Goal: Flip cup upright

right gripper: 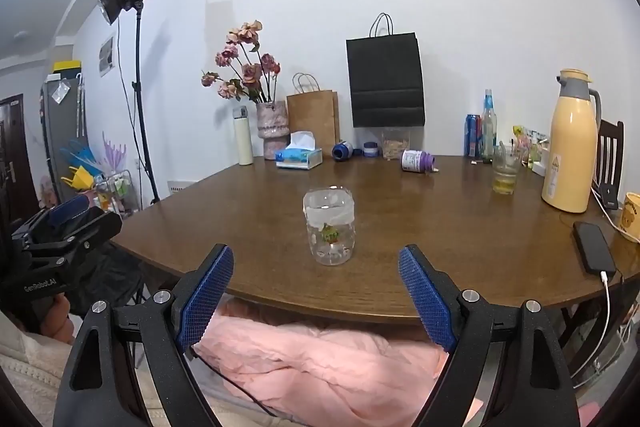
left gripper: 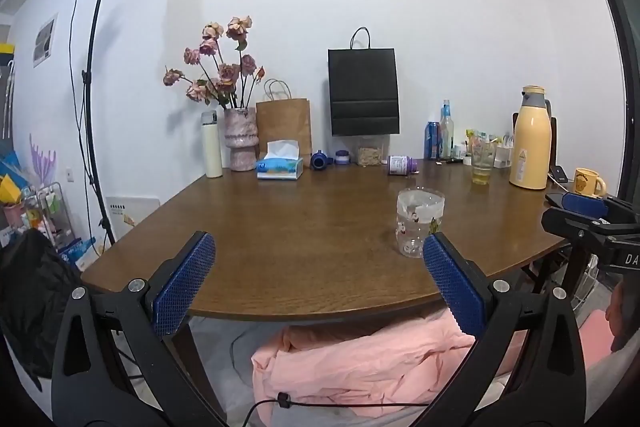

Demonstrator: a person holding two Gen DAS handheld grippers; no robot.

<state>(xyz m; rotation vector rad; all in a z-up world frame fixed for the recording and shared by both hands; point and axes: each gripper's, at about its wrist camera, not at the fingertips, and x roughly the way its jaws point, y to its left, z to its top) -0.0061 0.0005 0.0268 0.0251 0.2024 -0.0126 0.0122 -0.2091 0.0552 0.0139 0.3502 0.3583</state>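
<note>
So we've got the clear cup (right gripper: 329,227) with little cartoon stickers standing on the wooden table (right gripper: 440,227), near the front edge, about 12 o'clock from our right gripper (right gripper: 316,287) and 1 o'clock from our left gripper (left gripper: 319,277). Both grippers have jaws spread wide, holding nothing, hanging just off the table edge.

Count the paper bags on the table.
2. The brown paper bag stands behind the tissue box; the black paper bag sits right of it against the wall. None seems hidden.
</note>
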